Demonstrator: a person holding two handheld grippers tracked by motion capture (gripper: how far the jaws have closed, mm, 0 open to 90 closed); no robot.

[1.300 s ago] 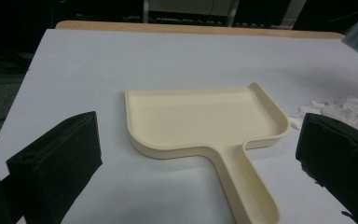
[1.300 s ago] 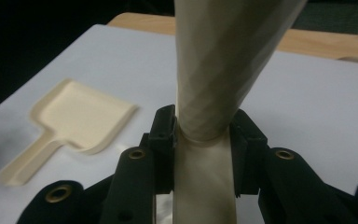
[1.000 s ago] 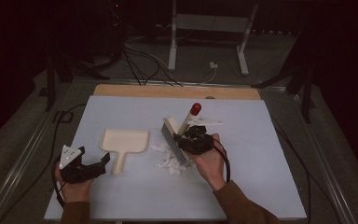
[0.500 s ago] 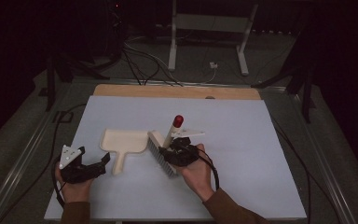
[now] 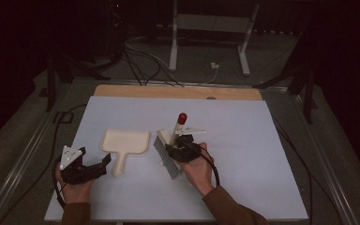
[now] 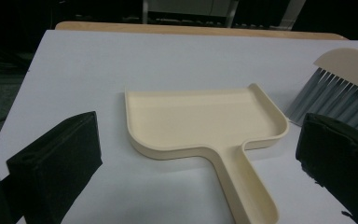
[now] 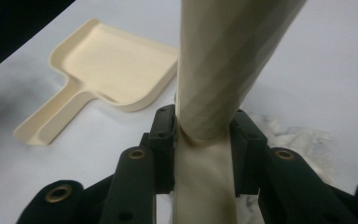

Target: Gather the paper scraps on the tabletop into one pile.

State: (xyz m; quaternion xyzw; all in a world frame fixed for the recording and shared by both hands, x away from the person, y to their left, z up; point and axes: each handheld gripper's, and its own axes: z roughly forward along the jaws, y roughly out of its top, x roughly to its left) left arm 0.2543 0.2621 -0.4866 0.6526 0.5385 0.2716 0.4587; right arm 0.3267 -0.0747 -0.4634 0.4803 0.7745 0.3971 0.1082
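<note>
On the table [image 5: 262, 140] the dustpan [image 5: 124, 143] sits left of centre, handle pointing back toward the person. The brush [image 5: 166, 152] is just to its right, bristles down on the table, handle tilted up and away. Left gripper [image 5: 104, 162] sits near the pan's handle end, right gripper [image 5: 176, 149] is on the brush handle

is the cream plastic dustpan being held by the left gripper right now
No, the cream plastic dustpan lies flat on the white table, untouched between the open jaws of the left gripper.
</note>
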